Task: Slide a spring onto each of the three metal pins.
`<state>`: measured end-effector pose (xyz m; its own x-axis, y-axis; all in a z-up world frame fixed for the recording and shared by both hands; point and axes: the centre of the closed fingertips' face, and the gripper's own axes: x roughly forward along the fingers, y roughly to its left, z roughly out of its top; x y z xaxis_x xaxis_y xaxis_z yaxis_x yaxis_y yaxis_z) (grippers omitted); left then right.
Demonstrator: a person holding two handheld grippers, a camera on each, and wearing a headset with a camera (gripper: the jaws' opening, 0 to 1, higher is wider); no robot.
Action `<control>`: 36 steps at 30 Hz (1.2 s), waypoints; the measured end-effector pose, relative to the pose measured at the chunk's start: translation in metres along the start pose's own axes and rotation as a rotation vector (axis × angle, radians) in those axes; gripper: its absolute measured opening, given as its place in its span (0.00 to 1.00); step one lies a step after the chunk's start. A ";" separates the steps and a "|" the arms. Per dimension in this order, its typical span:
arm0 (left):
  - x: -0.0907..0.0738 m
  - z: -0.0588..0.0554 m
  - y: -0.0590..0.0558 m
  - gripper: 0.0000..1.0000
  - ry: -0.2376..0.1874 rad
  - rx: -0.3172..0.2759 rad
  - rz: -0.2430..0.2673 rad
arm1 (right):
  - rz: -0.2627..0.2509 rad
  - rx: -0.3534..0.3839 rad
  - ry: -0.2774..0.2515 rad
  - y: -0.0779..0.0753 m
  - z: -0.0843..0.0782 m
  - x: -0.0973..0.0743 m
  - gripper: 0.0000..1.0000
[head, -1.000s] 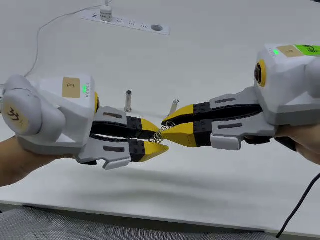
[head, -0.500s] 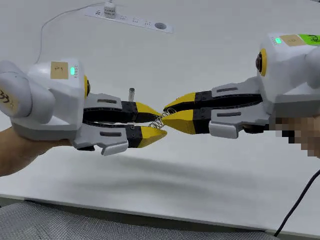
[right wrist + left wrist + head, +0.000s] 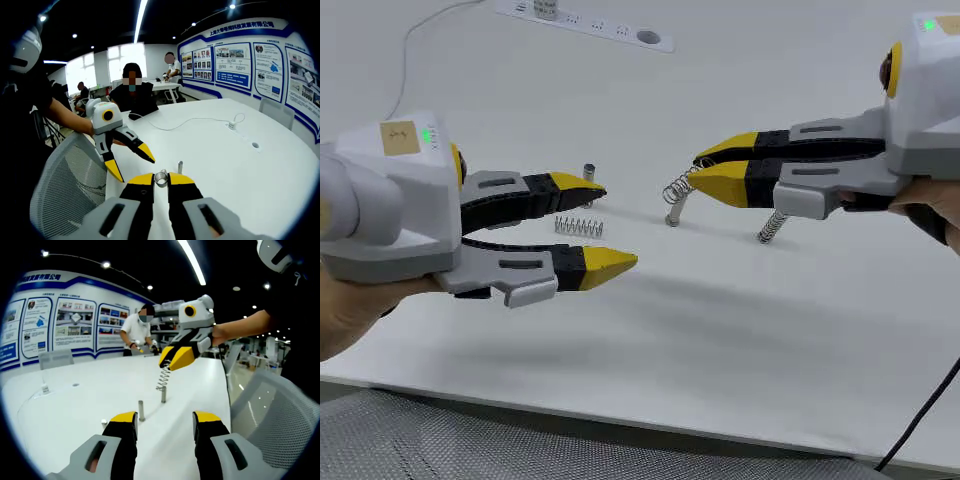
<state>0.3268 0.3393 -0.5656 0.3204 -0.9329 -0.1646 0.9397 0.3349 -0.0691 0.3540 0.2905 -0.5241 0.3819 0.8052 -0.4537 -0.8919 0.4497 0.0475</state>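
My right gripper (image 3: pixel 692 169) is shut on the top of a spring (image 3: pixel 678 188). The spring hangs from its yellow tips just above a metal pin (image 3: pixel 672 216). In the left gripper view that spring (image 3: pixel 163 378) dangles over the pin (image 3: pixel 163 397), beside a bare pin (image 3: pixel 141 410). My left gripper (image 3: pixel 618 226) is held open to the left, with nothing between its jaws. A loose spring (image 3: pixel 578 226) lies on the table behind it, near the bare pin (image 3: pixel 588 172). Another spring (image 3: pixel 772 227) stands tilted under the right gripper. The right gripper view shows the held spring (image 3: pixel 161 177) end-on.
A white power strip (image 3: pixel 588 25) with a cable (image 3: pixel 408 50) lies at the table's far edge. A grey mesh chair (image 3: pixel 420 440) sits below the near edge and a black cable (image 3: pixel 920 410) hangs at the right. People sit at tables in the background.
The grippers have parted. The left one has let go of the spring, opened and drawn back left. The right one has carried the spring up and right over a pin.
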 end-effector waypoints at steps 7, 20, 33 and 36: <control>-0.003 -0.005 0.015 0.50 -0.009 -0.035 0.056 | -0.084 0.004 0.041 -0.027 -0.010 -0.002 0.10; 0.000 -0.009 0.013 0.53 0.001 -0.055 0.055 | -0.196 -0.004 0.126 -0.062 -0.027 0.003 0.10; -0.001 -0.015 0.017 0.56 0.016 -0.066 0.066 | -0.179 0.051 0.185 -0.067 -0.042 0.023 0.10; -0.001 -0.017 0.017 0.55 0.023 -0.066 0.066 | -0.173 0.062 0.197 -0.068 -0.046 0.025 0.10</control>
<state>0.3402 0.3486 -0.5833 0.3781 -0.9053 -0.1933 0.9064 0.4045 -0.1216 0.4132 0.2625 -0.5798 0.4678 0.6259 -0.6240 -0.7984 0.6022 0.0056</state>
